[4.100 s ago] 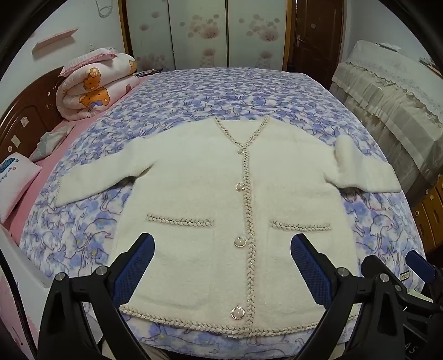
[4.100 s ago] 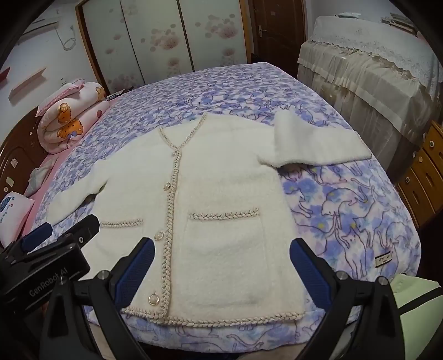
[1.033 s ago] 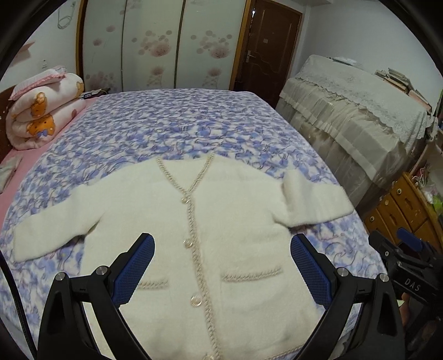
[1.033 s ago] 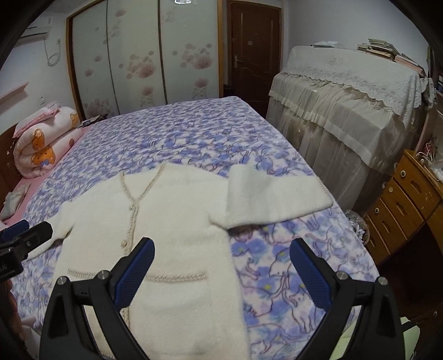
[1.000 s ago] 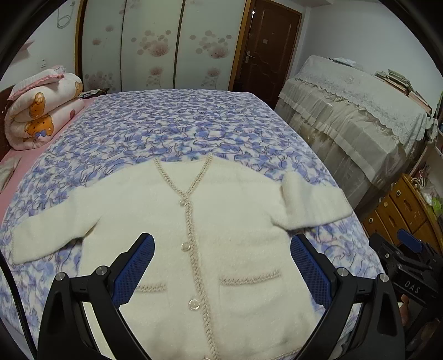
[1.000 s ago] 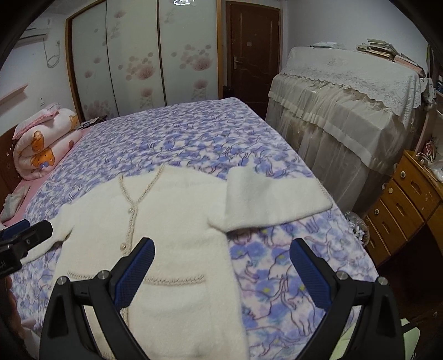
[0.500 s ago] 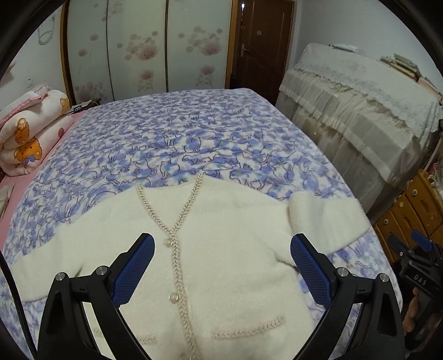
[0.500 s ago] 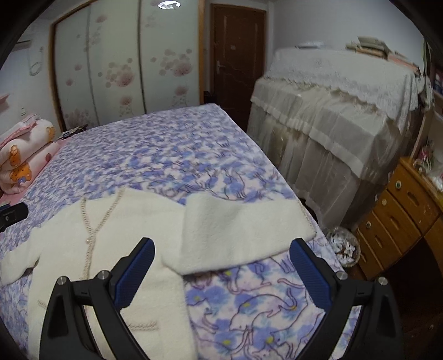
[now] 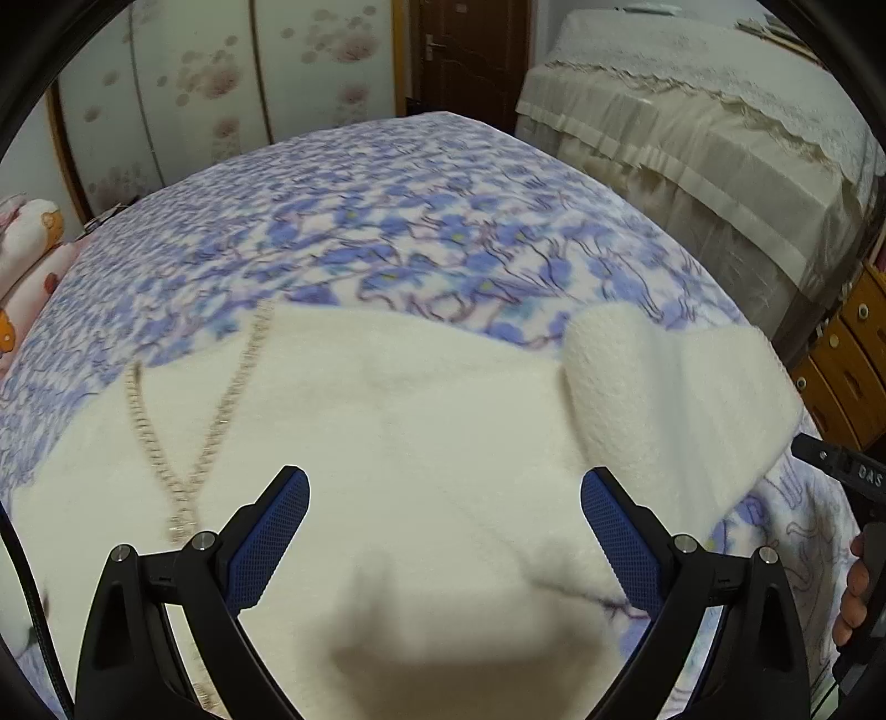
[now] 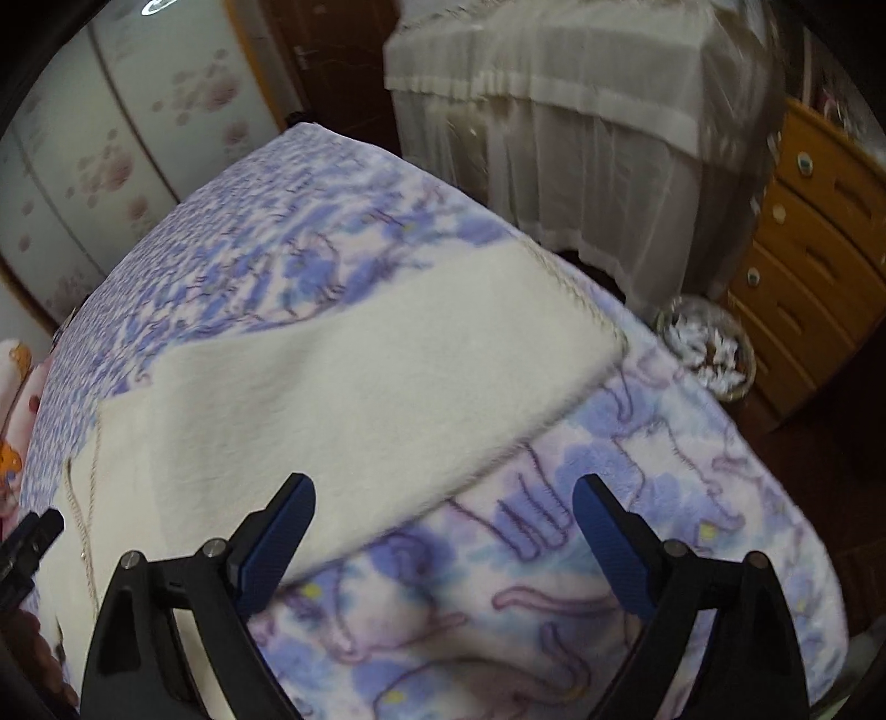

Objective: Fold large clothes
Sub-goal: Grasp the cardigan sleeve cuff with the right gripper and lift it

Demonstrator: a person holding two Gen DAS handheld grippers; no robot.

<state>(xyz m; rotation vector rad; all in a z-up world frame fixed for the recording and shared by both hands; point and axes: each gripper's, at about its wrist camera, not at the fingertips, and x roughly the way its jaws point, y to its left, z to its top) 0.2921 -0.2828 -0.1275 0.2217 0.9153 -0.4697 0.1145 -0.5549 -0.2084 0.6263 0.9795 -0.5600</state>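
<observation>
on the flowery blue bed [image 9: 443, 221], a fluffy white cardigan [image 9: 415, 443] is spread flat. both the left hand-held gripper [image 9: 443, 531] and right hand-held gripper [image 10: 443, 531] are held wide, nothing gripped.

bed: blue-flowered blanket [image 9: 421, 221], centre | wardrobe [image 9: 221, 88]: floral sliding doors, far left | door [image 9: 470, 50]: dark wood, far centre | covered furniture [image 9: 692, 138]: cream lace cloth, far right | wooden drawers [image 10: 814, 232]: right | basket [image 10: 706, 346]: on floor near drawers | rolled quilt [image 9: 27, 249]: far left edge
</observation>
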